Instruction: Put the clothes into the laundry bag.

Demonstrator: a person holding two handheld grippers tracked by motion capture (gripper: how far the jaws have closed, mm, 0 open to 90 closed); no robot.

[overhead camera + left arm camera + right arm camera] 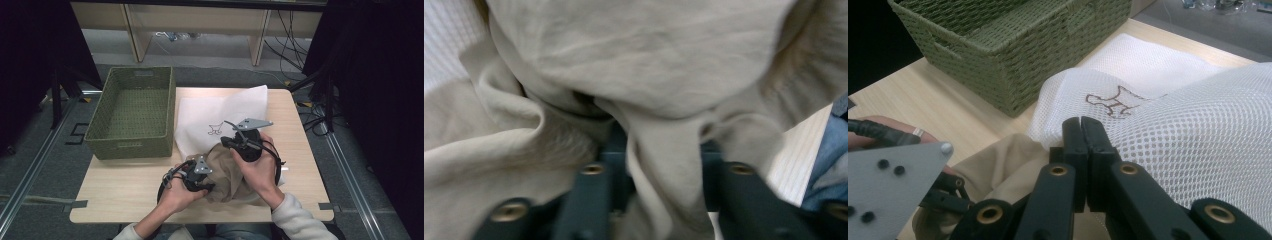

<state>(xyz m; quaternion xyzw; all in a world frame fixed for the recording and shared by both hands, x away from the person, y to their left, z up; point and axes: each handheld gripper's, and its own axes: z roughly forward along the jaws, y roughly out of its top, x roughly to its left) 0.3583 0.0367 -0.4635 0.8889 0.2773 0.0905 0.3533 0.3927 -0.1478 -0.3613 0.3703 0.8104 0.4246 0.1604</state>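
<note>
A beige garment point(227, 175) lies bunched at the table's front, partly under the mouth of a white mesh bag point(220, 110) with a small dog emblem. My left gripper point(212, 186) is at the garment's left side. In the left gripper view, a fold of the garment point(649, 60) is pinched between the jaws of that gripper point(663, 150). My right gripper point(226, 143) hovers above the garment. In the right gripper view its jaws point(1081, 122) are shut at the raised lip of the mesh bag point(1173, 125), with the garment point(998, 165) just below.
A green woven basket point(130, 147) stands at the table's left rear, seen close in the right gripper view point(1013, 60). Bare wooden tabletop point(125, 185) lies in front of it. A blue trouser leg point(829, 165) shows beyond the table's edge.
</note>
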